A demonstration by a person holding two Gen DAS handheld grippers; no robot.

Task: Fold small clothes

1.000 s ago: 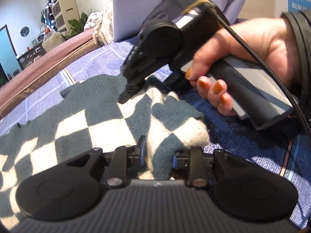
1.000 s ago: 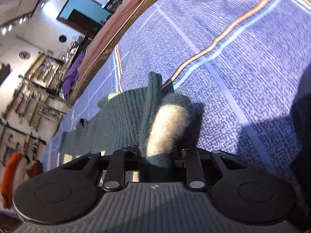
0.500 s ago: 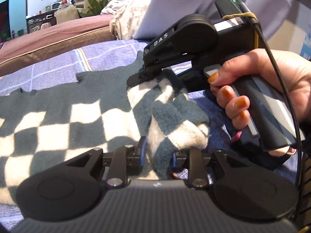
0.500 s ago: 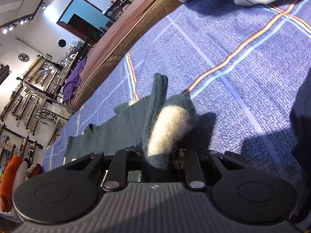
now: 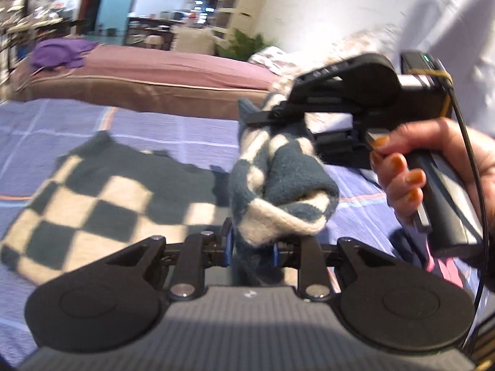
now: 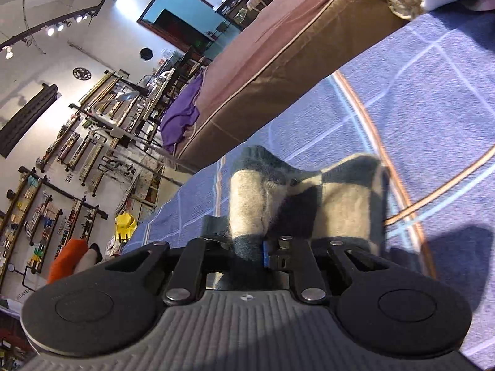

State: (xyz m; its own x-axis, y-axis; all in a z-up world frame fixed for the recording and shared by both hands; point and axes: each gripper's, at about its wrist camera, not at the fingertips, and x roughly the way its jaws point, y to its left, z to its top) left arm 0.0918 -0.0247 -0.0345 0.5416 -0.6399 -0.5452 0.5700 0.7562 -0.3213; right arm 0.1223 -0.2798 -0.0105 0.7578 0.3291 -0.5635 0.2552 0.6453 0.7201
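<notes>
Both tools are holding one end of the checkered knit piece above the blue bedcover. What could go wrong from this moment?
1. The left tool and right tool pinch only a bunched fold of the checkered knit; the right jaws are closing, so a layer may slip out.
2. The rest of the knit lies on the bedcover and may drag or wrinkle, spoiling the fold.
3. The two tools are close together and might collide.

purple cloth point(image 5: 60, 53), brown mattress point(image 5: 148, 77), plant point(image 5: 244, 44)
</notes>
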